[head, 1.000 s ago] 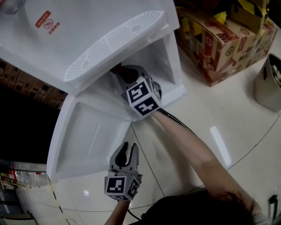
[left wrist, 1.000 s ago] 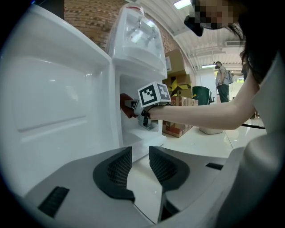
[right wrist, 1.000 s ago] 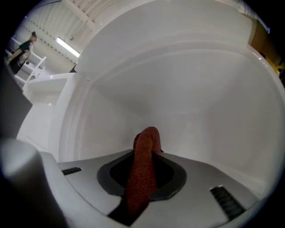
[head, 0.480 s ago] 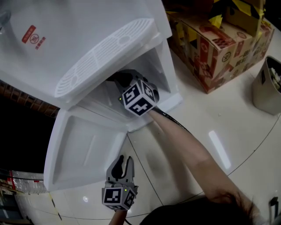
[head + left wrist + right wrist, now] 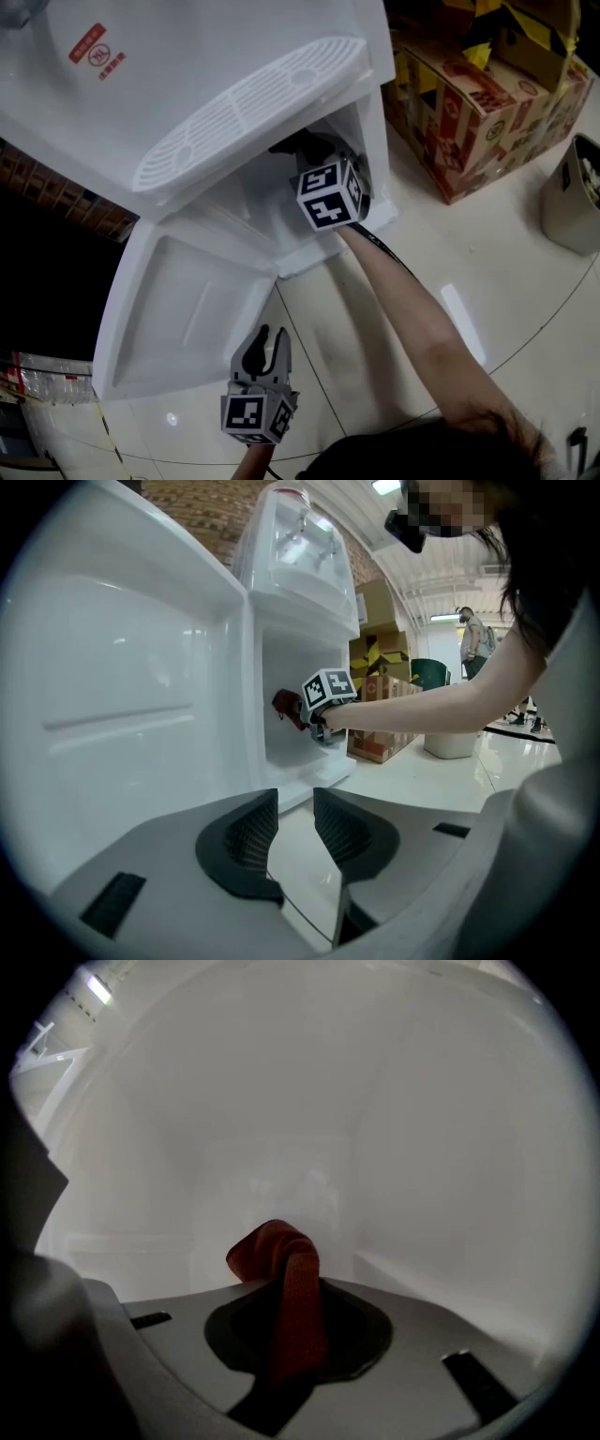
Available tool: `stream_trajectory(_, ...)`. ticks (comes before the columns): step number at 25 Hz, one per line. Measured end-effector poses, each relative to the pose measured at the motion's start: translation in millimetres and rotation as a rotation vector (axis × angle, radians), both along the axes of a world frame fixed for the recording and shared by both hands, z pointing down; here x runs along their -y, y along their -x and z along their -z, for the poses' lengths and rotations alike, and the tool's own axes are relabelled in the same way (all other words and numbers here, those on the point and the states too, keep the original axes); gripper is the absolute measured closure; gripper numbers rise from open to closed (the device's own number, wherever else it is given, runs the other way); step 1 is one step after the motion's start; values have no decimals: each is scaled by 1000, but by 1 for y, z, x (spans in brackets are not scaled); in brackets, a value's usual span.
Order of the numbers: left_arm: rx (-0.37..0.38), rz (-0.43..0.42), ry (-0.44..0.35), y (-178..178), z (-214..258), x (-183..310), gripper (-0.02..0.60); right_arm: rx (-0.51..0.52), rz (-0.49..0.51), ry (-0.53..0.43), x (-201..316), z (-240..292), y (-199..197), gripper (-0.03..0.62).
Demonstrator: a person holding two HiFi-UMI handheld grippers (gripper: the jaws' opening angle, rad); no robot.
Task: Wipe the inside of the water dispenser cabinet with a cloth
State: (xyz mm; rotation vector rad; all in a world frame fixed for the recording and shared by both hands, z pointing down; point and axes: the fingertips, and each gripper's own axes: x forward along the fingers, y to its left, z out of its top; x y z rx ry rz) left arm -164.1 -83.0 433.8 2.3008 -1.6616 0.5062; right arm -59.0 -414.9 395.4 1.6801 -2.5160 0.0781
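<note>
The white water dispenser (image 5: 206,84) stands with its lower cabinet (image 5: 267,202) open and the door (image 5: 187,309) swung out to the left. My right gripper (image 5: 294,147) reaches into the cabinet, shut on a reddish-brown cloth (image 5: 281,1265). The cloth bunches up past the right gripper (image 5: 295,1335), close to the white back wall (image 5: 281,1129). From the left gripper view the cloth (image 5: 284,703) shows just inside the opening. My left gripper (image 5: 267,339) hangs low beside the door's front edge. The left gripper (image 5: 295,832) is slightly open and holds nothing.
Printed cardboard boxes (image 5: 478,94) sit right of the dispenser, with a grey bin (image 5: 572,192) beyond them. The floor (image 5: 469,281) is glossy and pale. A dark brick wall (image 5: 56,187) runs along the left. A person (image 5: 472,635) stands far off.
My right gripper has slid with the cloth from the left-middle of the cabinet toward its right wall. The left gripper has stayed almost where it was.
</note>
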Motion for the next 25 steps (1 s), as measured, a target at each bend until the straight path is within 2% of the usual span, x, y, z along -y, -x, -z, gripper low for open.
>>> stream_trajectory(4, -5, 8, -13, 4, 3, 1, 477, 53, -74, 48, -5, -14, -12, 520)
stream_trajectory(7, -10, 5, -16, 2, 4, 1, 477, 56, -89, 74, -9, -21, -17, 520)
stream_trajectory(15, -13, -18, -27, -13, 6, 8, 477, 2, 1, 12, -29, -7, -7, 519)
stream_trajectory(19, -16, -47, -59, -27, 10, 17, 477, -26, 56, -15, -58, 3, 1, 519)
stream_trajectory(25, -8, -91, -117, -49, 20, 19, 477, 6, 119, -3, -124, 14, 0, 519)
